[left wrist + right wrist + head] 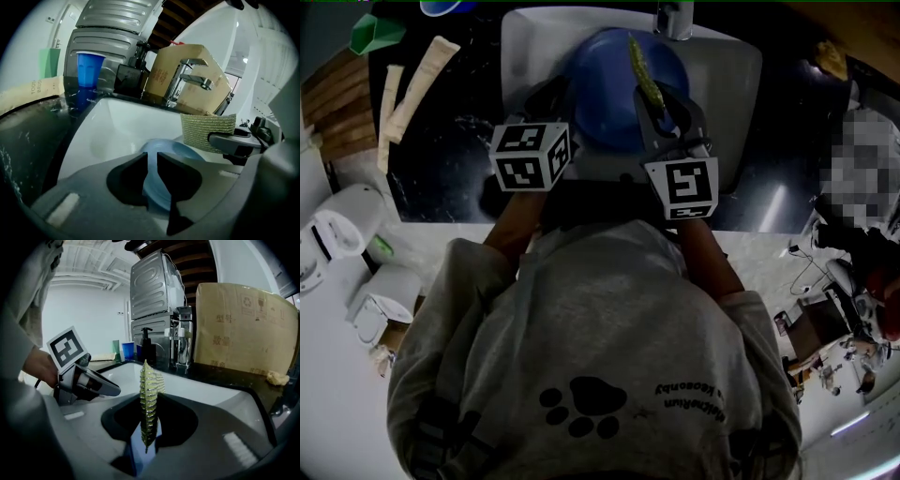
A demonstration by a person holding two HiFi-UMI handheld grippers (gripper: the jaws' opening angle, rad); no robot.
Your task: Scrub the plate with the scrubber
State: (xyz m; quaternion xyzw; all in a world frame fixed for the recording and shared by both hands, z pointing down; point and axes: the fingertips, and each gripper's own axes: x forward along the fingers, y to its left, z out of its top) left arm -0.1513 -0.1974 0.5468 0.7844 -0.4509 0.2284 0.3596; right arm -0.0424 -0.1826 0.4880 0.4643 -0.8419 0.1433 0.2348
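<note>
A blue plate (609, 84) lies in the white sink (727, 84). My left gripper (555, 101) is at the plate's left rim. In the left gripper view its jaws (150, 161) stand a narrow gap apart, open, and the plate's rim (187, 152) shows through that gap; I cannot tell whether the pads touch it. My right gripper (664, 105) is shut on a yellow-green woven scrubber (645, 70), held edge-up over the plate's right side. The scrubber (149, 394) stands upright between the right jaws (149, 423). The scrubber (208, 131) also shows broadside in the left gripper view.
A chrome tap (675, 19) stands at the sink's far edge. On the black counter (459, 159) to the left are a blue cup (89, 68), a green container (375, 33) and pale strips (422, 80). A cardboard box (243, 329) and a pump bottle (146, 345) stand behind the sink.
</note>
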